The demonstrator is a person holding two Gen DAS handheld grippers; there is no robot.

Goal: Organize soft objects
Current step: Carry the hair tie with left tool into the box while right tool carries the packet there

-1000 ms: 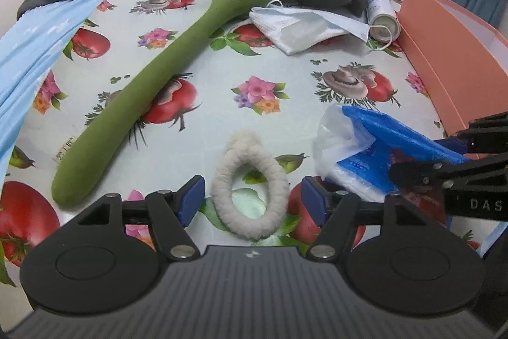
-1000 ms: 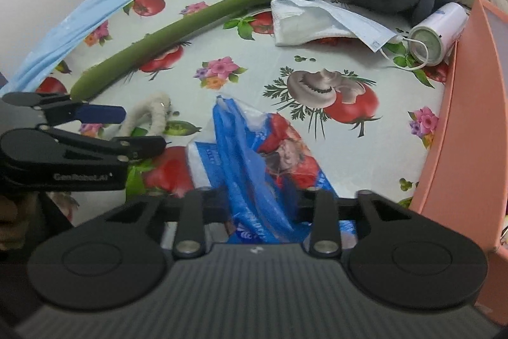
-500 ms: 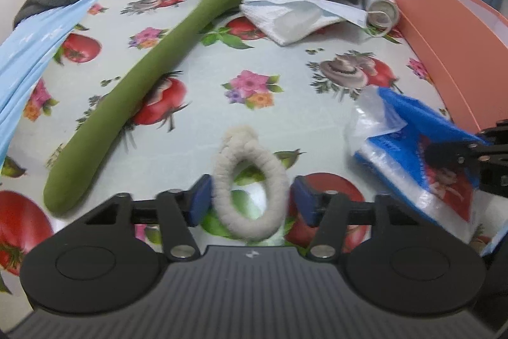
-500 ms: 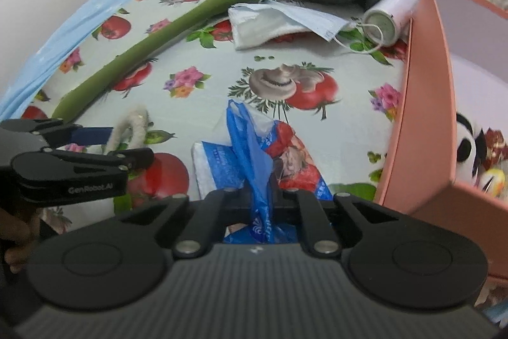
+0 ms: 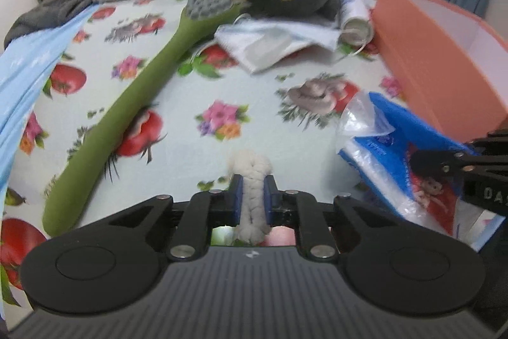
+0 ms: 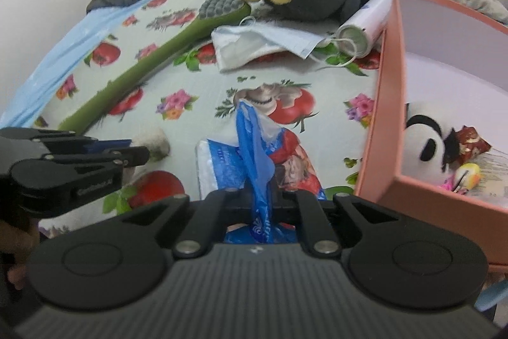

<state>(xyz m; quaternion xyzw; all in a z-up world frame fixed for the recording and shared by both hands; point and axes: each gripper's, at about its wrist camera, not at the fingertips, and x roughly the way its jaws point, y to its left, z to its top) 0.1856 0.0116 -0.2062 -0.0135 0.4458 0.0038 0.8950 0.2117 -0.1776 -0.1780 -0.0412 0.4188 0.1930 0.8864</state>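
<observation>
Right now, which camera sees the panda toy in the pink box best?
The right wrist view. It looks over the pink box's wall, so the panda toy's white face and black ear show inside, beside other small items. The left wrist view shows only the box's outer wall and pale inside; the panda is hidden there.

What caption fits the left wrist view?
Left gripper squeezes a white rope ring above the floral bedsheet.
</observation>
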